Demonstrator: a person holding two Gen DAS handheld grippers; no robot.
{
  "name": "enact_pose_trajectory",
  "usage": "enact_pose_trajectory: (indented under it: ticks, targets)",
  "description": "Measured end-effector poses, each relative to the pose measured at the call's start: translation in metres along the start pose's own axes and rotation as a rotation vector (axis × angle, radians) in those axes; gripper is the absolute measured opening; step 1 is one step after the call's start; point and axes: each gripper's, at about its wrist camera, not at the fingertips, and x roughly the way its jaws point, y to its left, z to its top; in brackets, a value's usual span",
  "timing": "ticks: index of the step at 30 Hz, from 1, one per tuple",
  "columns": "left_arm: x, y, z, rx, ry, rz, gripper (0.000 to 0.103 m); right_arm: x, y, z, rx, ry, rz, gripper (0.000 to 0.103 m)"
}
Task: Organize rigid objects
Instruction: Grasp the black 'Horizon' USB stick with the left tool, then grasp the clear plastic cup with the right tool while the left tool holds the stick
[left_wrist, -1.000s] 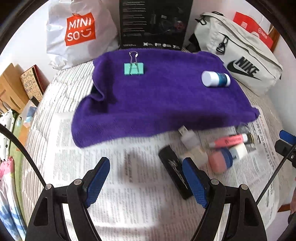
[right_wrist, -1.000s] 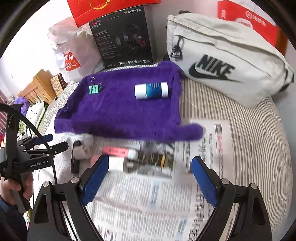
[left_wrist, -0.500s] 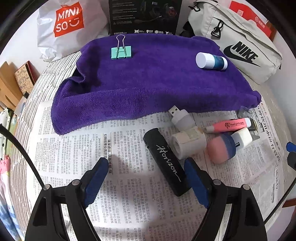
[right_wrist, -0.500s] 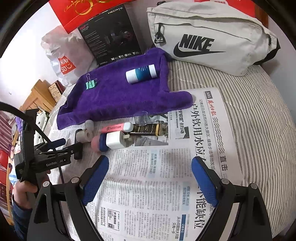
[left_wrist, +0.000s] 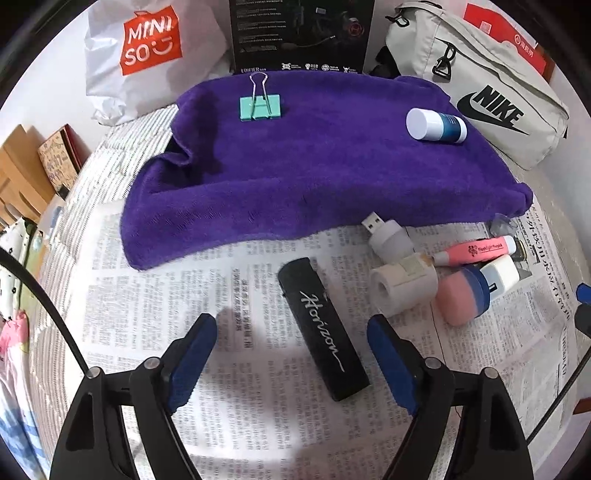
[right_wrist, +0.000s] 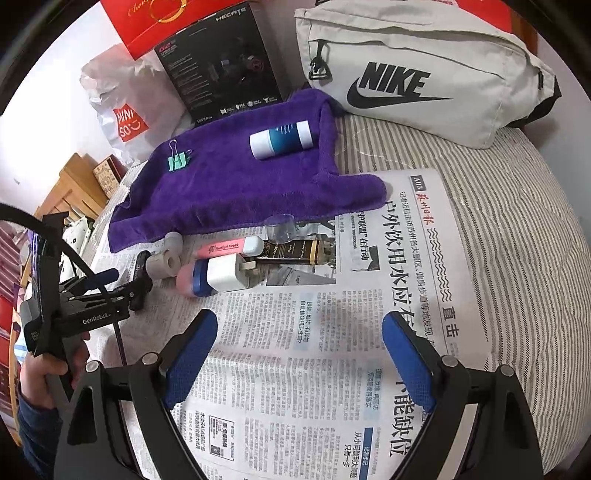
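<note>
Left gripper (left_wrist: 291, 332) hangs with jaws apart over the newspaper (left_wrist: 155, 332), gripping nothing; its jaws have just been closing a little, with the black stick (left_wrist: 323, 328) lying between the fingers but untouched by either pad. Right gripper (right_wrist: 299, 332) is likewise spread wide and empty, above bare newsprint. From the left gripper outward: at 1 o'clock of the stick lies a cluster of loose items, namely a white roll (left_wrist: 404, 284), a USB plug (left_wrist: 388, 236), a pink pen (left_wrist: 474, 249), a pink-and-blue cap (left_wrist: 461, 295) and a white charger (left_wrist: 502, 273) touching it. In the right view a dark tube (right_wrist: 295, 251) and a clear cup (right_wrist: 279, 226) lie at 3 o'clock of the pen. Farther out, at 12 o'clock, the purple towel (left_wrist: 314, 177) already carries two items: a green clip (left_wrist: 260, 108) at its far left and a white-and-blue bottle (left_wrist: 436, 125) at its far right, well apart. Judged progress: early, assuming the towel is the sorting place. Two items are placed; the stick and the whole cluster are left. The stick appears to be the item in hand, with its grasp not yet made.
</note>
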Motion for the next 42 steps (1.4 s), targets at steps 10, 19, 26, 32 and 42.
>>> enact_pose_trajectory:
  ticks: [10, 19, 26, 32, 42]
  targets:
    - [0.003, 0.019, 0.003, -0.04, -0.022, 0.004, 0.078, 0.009, 0.001, 0.003, -0.004, 0.011, 0.001, 0.09]
    - [-0.003, 0.004, 0.003, 0.01, -0.062, -0.015, 0.023, 0.026, 0.007, 0.024, 0.0, -0.023, -0.005, 0.088]
    - [0.002, 0.004, 0.007, 0.038, -0.074, -0.019, 0.022, 0.044, 0.012, 0.048, -0.02, -0.053, -0.029, 0.075]
    - [-0.002, 0.005, 0.004, 0.023, -0.079, -0.036, 0.022, 0.066, 0.016, 0.057, -0.051, -0.015, -0.017, 0.059]
    - [-0.002, 0.006, 0.005, 0.024, -0.076, -0.036, 0.022, 0.083, 0.028, 0.059, -0.142, -0.002, -0.065, 0.043]
